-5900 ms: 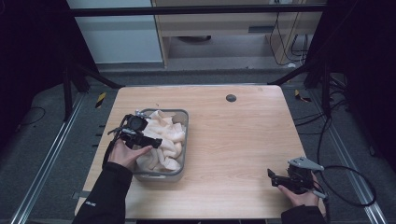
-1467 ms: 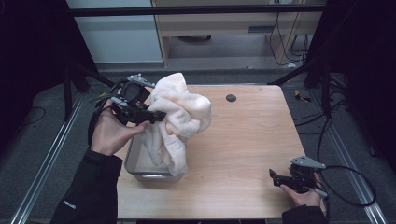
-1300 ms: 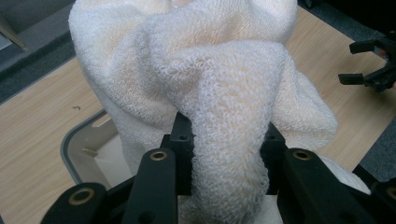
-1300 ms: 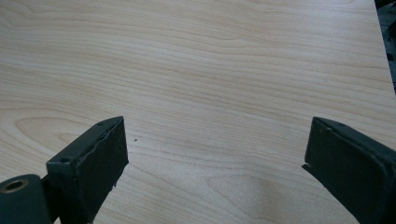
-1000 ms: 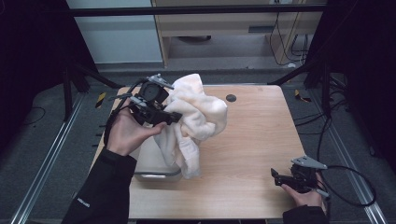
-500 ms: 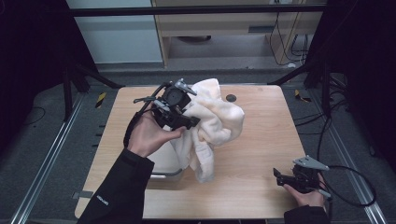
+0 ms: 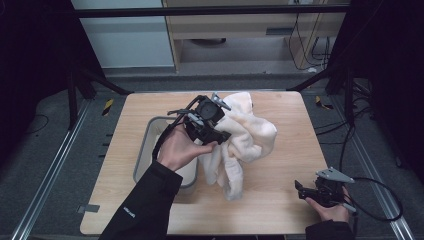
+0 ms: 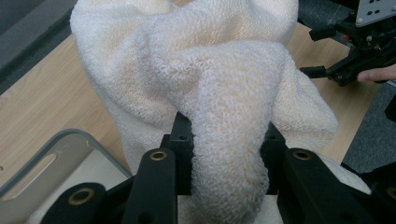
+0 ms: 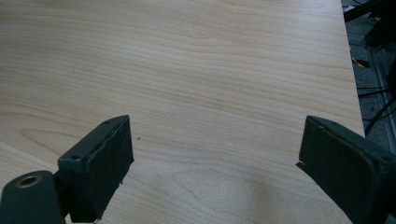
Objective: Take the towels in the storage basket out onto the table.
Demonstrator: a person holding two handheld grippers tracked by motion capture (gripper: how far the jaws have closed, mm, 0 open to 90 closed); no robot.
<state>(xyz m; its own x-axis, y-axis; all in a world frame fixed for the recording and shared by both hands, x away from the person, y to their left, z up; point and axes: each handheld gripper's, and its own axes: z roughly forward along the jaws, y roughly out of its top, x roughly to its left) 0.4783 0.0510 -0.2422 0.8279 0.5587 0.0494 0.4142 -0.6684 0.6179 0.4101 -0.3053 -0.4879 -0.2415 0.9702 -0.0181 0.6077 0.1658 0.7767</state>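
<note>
Gripping a cream towel (image 7: 245, 135) above the wooden table (image 7: 280, 205), the left gripper (image 7: 220, 136) clamps it beside the grey bin (image 7: 145, 150); the right gripper (image 7: 298, 189), jaws wide, seemingly rests at the table's corner.

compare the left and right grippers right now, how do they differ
The left gripper is shut on the towel; the right gripper is open and holds nothing. The left is raised mid-table beside the bin; the right sits low near the table's front right corner. Both are hand-held.
</note>
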